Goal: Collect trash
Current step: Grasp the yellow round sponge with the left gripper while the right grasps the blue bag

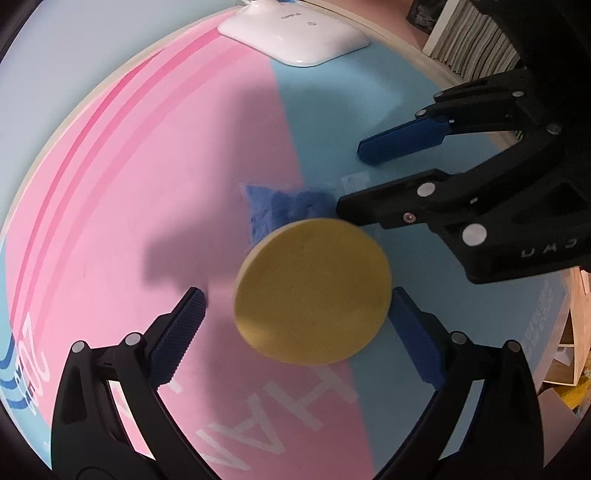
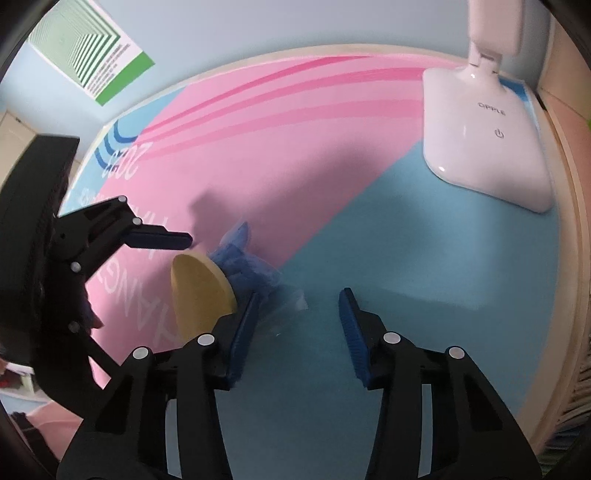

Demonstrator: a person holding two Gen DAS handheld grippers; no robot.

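- Firstly, from the left wrist: looks steeply down on a mat (image 1: pixel 147 184), pink on one half and light blue on the other.
- Shows the left gripper (image 1: pixel 297 295) with jaws spread wide and a blurred yellow disc (image 1: pixel 312 290) between them. It sits hard against the right-hand pad and clearly apart from the left-hand one; cannot tell whether it is resting on the mat or raised.
- Finds the blue crumpled wad (image 1: pixel 284 206) on the mat at the pink-blue seam, just beyond the disc and partly hidden by it.
- Catches the right gripper (image 1: pixel 352 179) reaching in from the right edge, jaws parted, nothing between them, the nearer black fingertip just beside the wad.
- Takes in a white lamp base (image 1: pixel 295 33) at the mat's far edge, well apart.
- Next, from the right wrist: shows that gripper's two blue pads standing apart over bare blue mat.
- Places the wad (image 2: pixel 251 266) just past the left-hand fingertip, with a scrap of clear film (image 2: pixel 293 301) beside it.
- Shows the disc (image 2: pixel 199 295) tilted, touching the wad, partly behind that same finger.
- Picks out one finger of the left gripper above the disc, apart from it; the second is hidden.
- Adds the lamp base (image 2: pixel 487 147) at upper right and a green-striped poster (image 2: pixel 88 48) on the wall.
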